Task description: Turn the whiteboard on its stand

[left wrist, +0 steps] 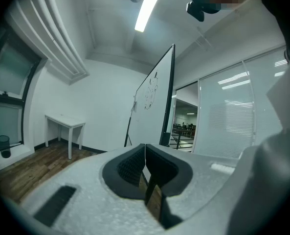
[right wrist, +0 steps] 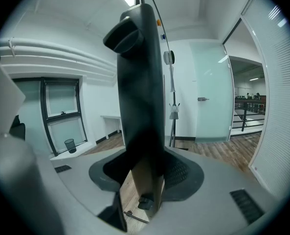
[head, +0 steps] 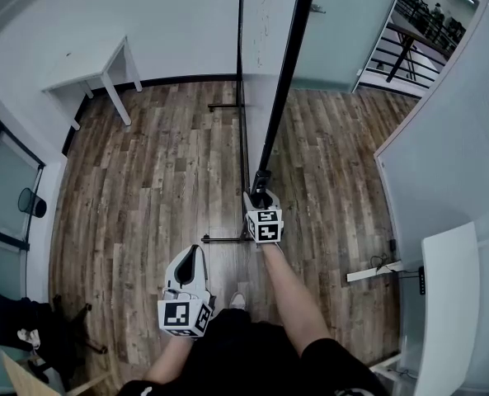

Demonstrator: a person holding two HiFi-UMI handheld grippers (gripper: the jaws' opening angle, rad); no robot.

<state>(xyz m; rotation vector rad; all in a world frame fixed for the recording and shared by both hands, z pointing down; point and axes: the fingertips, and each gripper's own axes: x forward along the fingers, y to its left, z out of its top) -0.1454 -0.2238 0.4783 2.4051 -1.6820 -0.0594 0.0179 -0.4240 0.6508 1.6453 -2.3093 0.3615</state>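
In the head view the whiteboard [head: 284,73] shows edge-on from above, its black frame running from the top of the picture down toward me. Its stand's black post [head: 241,97] and floor feet [head: 228,238] sit just left of it. My right gripper [head: 261,191] is shut on the board's near frame edge. The right gripper view has that black frame edge [right wrist: 140,82] rising between the jaws. My left gripper [head: 192,254] hangs lower left, away from the board, jaws pressed together and empty. The left gripper view shows the whiteboard [left wrist: 156,106] ahead, with marks on its white face.
A white table [head: 87,66] stands at the back left wall. A frosted glass door [head: 335,23] is behind the board. A white desk [head: 447,304] and a cable strip [head: 376,271] lie to the right. A dark bin [head: 31,202] sits by the left window. The floor is wood plank.
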